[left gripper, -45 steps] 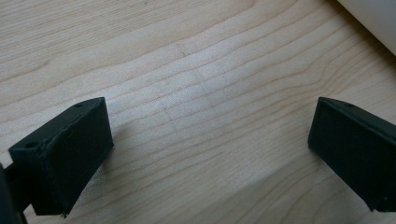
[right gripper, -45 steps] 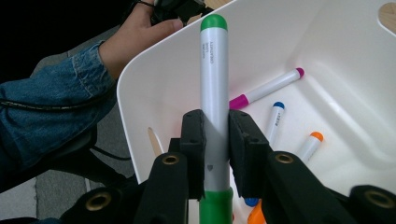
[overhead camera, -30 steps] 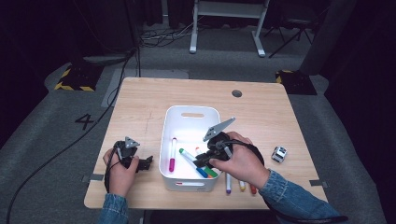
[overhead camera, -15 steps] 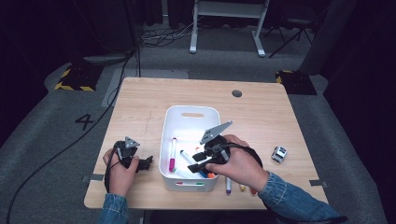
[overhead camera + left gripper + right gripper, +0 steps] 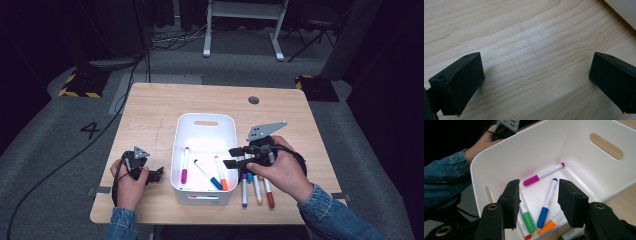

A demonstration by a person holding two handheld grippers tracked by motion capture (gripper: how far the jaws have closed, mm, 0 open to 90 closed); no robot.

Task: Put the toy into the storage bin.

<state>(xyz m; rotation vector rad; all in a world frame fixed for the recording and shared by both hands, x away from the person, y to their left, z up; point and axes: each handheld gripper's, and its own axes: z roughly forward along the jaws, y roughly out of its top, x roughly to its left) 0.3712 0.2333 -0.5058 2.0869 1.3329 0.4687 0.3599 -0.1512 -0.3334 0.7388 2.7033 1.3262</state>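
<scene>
A light wooden table carries a white plastic bin that sits between the left gripper and the right gripper. Three markers lie on the bare wood just beneath the right gripper, beside the bin.

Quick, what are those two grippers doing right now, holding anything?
Left gripper: open, empty, over the bare table.
Right gripper: jaws have just opened, nothing between them, above the markers in the bin.
</scene>
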